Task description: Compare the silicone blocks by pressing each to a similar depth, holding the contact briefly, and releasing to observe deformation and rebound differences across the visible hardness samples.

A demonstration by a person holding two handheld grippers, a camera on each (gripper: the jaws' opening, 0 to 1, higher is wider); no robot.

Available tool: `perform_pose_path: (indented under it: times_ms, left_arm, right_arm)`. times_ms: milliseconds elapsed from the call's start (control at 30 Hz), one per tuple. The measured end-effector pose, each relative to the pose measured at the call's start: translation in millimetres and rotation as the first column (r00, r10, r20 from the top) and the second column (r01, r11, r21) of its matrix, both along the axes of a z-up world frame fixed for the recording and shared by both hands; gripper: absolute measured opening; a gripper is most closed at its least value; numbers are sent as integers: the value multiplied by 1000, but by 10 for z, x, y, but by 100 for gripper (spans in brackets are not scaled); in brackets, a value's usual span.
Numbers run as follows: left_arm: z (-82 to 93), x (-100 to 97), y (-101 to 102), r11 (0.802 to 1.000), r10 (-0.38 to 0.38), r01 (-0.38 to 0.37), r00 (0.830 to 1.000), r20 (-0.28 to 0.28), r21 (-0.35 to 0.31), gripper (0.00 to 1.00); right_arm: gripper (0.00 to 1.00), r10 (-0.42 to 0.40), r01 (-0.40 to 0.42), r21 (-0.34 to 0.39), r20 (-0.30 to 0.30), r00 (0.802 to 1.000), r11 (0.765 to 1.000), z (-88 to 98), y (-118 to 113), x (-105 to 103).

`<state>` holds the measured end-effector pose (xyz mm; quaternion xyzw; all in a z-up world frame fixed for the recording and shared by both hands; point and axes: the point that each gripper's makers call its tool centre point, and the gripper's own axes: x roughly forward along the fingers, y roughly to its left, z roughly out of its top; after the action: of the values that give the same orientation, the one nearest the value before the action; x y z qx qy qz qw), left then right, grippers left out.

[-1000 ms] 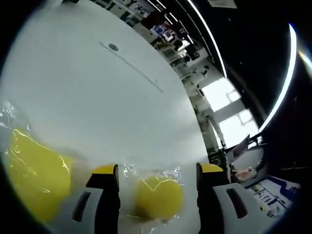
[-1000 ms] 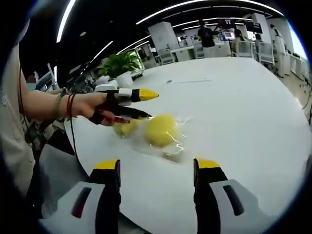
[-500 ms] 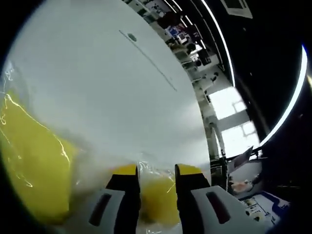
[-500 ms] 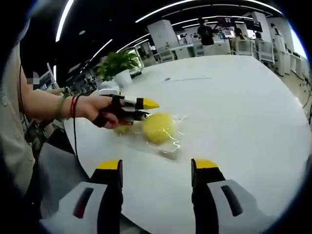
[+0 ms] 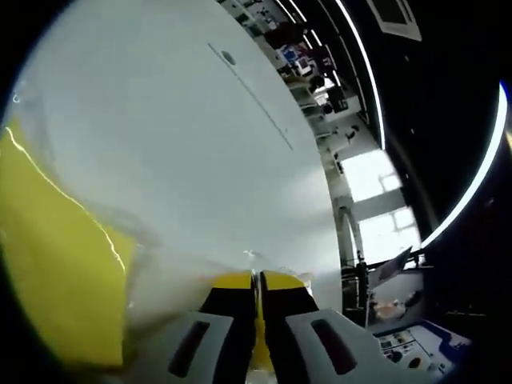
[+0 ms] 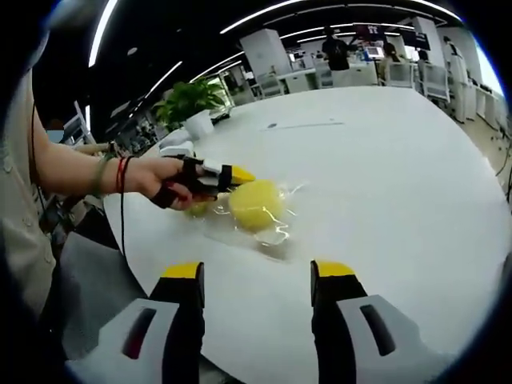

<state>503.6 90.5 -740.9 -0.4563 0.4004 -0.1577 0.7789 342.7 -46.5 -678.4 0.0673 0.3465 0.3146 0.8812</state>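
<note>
Two yellow silicone blocks lie in clear plastic wrap on the white table [image 6: 384, 160]. In the left gripper view, my left gripper [image 5: 258, 277] is shut on one yellow block [image 5: 258, 352], squeezed to a thin sliver between the jaws. A second yellow block [image 5: 56, 272] looms large at the left. In the right gripper view, a hand holds the left gripper [image 6: 237, 174] against the round yellow block [image 6: 254, 204], and a smaller yellow piece [image 6: 198, 209] shows below the hand. My right gripper [image 6: 256, 276] hangs open near the table's front edge, holding nothing.
A potted plant [image 6: 188, 100] stands at the table's far left. A dark line and a small dot [image 5: 230, 58] mark the tabletop [image 5: 160, 120]. Desks and people fill the office behind. The person's arm [image 6: 72, 172] reaches in from the left.
The left gripper's jaws have gone from wide apart around the yellow block to almost touching, flattening it. The right gripper has stayed open and nearly still.
</note>
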Motion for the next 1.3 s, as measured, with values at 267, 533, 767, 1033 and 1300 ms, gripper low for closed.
perform_pose_path:
  times_ms: [267,533,767,1033,1300]
  left_arm:
    - [85,-8,-22,998,22,-21,1000,7,-51,0]
    - [298,-52,-81,997,-15,24,994,113,-74,0]
    - [401,-69,-109,993,-22,37,990,139,-109,0]
    - [531,-131,-113,992,-41,59,986,161,-112,0]
    - [718,-215,-126,988,-56,82,981,186,-134,0]
  right_arm:
    - [48,4,-4,-1,2,1000,1000,5,7,4]
    - [48,4,-4,2,10,1000,1000,27,19,10]
    - [47,16,-16,4,15,1000,1000,48,60,23]
    - [49,24,-24,7,30,999,1000,103,84,27]
    - [49,32,-32,0,48,998,1000,176,110,7]
